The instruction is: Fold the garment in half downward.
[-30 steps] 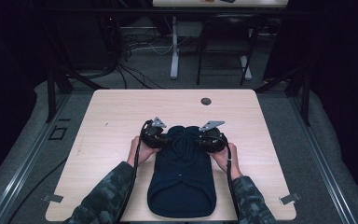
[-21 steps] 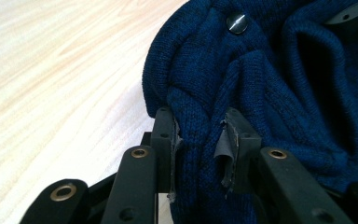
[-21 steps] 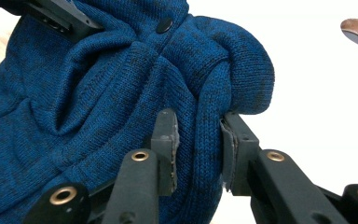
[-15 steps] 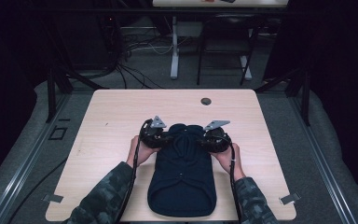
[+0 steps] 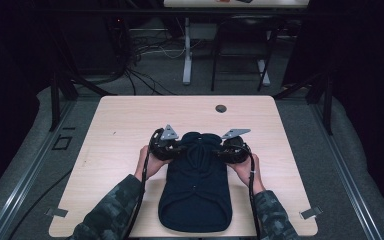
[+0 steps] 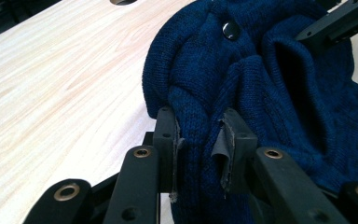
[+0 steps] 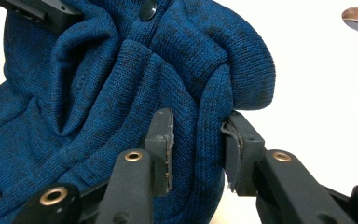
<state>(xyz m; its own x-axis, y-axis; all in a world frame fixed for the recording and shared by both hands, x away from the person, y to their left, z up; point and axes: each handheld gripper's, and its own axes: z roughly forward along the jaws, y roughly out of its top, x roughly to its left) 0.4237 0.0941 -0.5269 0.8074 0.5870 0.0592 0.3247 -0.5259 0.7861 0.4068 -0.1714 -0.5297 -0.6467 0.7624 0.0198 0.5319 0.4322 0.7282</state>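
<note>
No legible text, label, brand, number or sign.
Plain knit on the blue garment point(image 5: 195, 192), with unmarked dark snaps; bare wood grain on the table point(image 5: 130, 120); no lettering on either grey plate.

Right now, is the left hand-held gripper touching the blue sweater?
Touching. The left gripper view shows the left hand-held gripper with both pads pressed on a fold of the blue sweater.
</note>
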